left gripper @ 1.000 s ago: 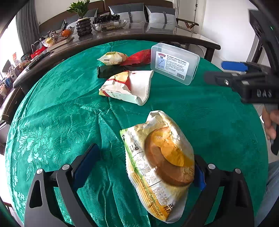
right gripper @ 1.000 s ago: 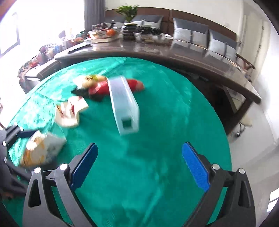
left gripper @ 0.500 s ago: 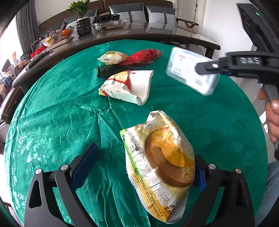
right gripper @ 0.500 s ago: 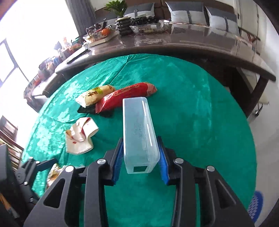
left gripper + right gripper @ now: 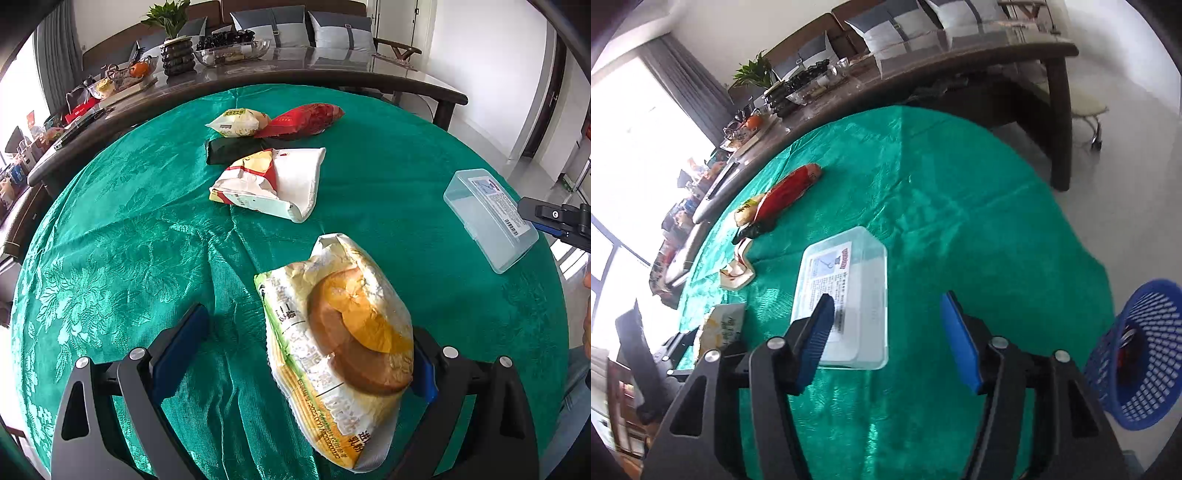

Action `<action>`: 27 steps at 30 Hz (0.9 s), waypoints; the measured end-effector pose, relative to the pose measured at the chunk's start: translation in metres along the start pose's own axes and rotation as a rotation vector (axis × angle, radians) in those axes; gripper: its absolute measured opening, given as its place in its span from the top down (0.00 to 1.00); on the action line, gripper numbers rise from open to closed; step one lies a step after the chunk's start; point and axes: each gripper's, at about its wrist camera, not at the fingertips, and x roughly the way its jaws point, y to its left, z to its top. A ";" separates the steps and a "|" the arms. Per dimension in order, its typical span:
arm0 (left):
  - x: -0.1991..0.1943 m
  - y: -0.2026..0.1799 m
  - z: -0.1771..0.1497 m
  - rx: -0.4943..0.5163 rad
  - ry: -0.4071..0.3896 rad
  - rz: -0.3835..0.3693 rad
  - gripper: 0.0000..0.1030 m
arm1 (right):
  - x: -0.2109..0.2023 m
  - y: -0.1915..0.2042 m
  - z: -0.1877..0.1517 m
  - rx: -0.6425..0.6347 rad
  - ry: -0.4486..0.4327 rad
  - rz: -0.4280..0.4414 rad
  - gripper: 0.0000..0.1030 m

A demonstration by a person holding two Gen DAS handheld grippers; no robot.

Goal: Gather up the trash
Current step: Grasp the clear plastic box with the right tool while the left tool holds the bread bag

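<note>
Opening, right hand-held gripper (image 5: 886, 339) releases plastic box (image 5: 846, 295); left hand-held gripper (image 5: 306, 354) unclenched around bread bag (image 5: 340, 332).

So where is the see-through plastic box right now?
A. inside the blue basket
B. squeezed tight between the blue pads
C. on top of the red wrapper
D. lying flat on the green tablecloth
D: the clear plastic box lies label-up on the green tablecloth, while the right gripper has its jaws opening, pads off it.

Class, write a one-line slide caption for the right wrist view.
Right gripper, jaws opening, over a clear plastic box lying on the green tablecloth; blue basket beside the table.
</note>
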 end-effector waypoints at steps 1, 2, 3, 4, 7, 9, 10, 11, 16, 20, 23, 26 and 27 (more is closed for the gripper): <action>0.000 0.000 0.000 0.000 0.000 0.000 0.10 | -0.002 0.006 -0.003 -0.029 -0.018 -0.006 0.30; -0.001 0.000 0.000 0.000 0.000 0.001 0.10 | -0.004 0.016 -0.006 -0.066 -0.039 -0.007 0.23; -0.001 0.000 0.000 0.000 0.000 0.001 0.10 | -0.004 0.025 -0.009 -0.098 -0.054 -0.011 0.22; -0.001 0.000 0.000 0.000 0.000 0.001 0.10 | -0.003 0.035 -0.011 -0.131 -0.064 -0.016 0.22; -0.001 0.000 0.000 0.000 0.000 0.002 0.10 | 0.014 0.062 -0.018 -0.241 -0.036 -0.086 0.15; -0.001 0.001 0.000 0.000 0.001 0.004 0.09 | 0.029 0.073 -0.023 -0.305 0.000 -0.168 0.15; -0.001 0.001 0.000 0.000 0.001 0.004 0.09 | 0.038 0.075 -0.025 -0.322 0.021 -0.200 0.15; -0.001 0.001 0.000 0.000 0.001 0.004 0.09 | 0.044 0.076 -0.026 -0.327 0.045 -0.223 0.15; -0.001 0.001 0.000 0.000 0.001 0.004 0.09 | 0.050 0.069 -0.028 -0.330 0.069 -0.250 0.14; -0.001 0.000 0.000 0.000 0.001 0.004 0.09 | 0.047 0.066 -0.032 -0.327 0.050 -0.261 0.11; -0.001 0.001 0.000 -0.006 0.004 0.011 0.07 | 0.045 0.067 -0.033 -0.327 0.044 -0.261 0.10; -0.002 0.002 0.000 -0.007 0.004 0.010 0.07 | 0.045 0.066 -0.033 -0.326 0.045 -0.261 0.10; -0.002 0.002 0.000 -0.008 0.005 0.010 0.07 | 0.046 0.067 -0.032 -0.326 0.045 -0.261 0.10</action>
